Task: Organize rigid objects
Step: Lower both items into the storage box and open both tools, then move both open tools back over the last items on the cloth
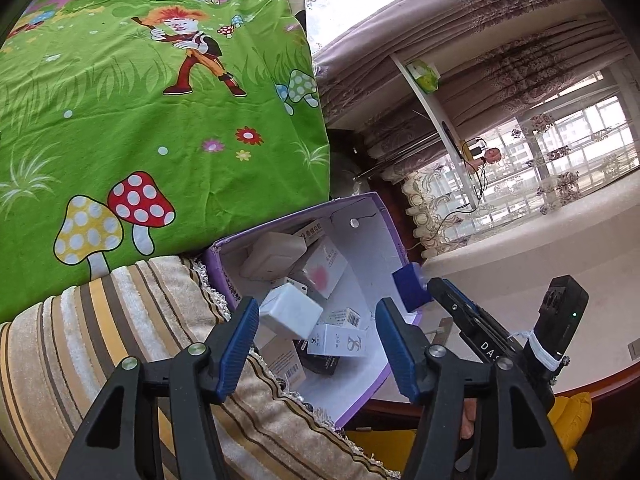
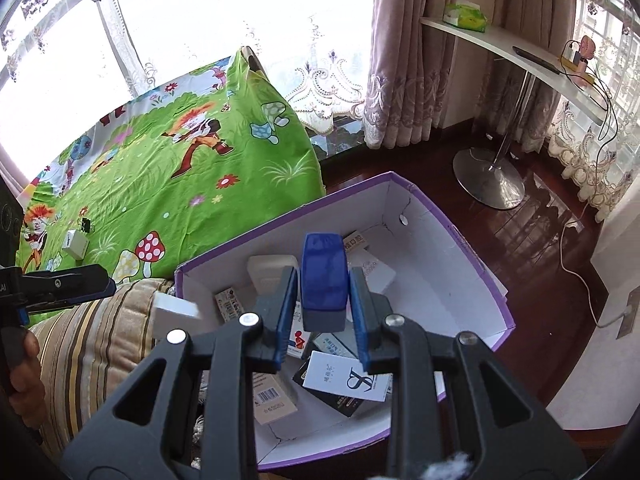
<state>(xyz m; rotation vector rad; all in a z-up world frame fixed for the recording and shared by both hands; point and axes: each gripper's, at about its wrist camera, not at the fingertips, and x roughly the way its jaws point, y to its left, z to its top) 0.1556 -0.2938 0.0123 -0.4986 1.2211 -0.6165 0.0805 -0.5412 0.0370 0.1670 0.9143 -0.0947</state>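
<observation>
From the left wrist, the left tongs (image 1: 318, 344) stand released above the purple box (image 1: 394, 236), and a white cube (image 1: 290, 312) sits tilted between the blue pads, touching neither that I can see, seemingly dropping toward the small cartons (image 1: 338, 340) already piled inside. The right tongs (image 1: 424, 290) enter at the box's far rim carrying a blue block (image 1: 408, 284). From the right wrist, the right tongs (image 2: 324, 314) are clenched on that blue block (image 2: 323, 268), held upright over the box (image 2: 472, 256) interior. To finish well, I would lower the block toward the bare white floor of the box before letting go, clear of the cartons (image 2: 340, 376). Only this view shows the white cube (image 2: 176, 311) at the box's near edge beside the striped cushion (image 2: 92, 344), and another small white box (image 2: 75, 243) with a binder clip (image 2: 86, 225) left on the green bedsheet (image 2: 168, 168), likely next.
</observation>
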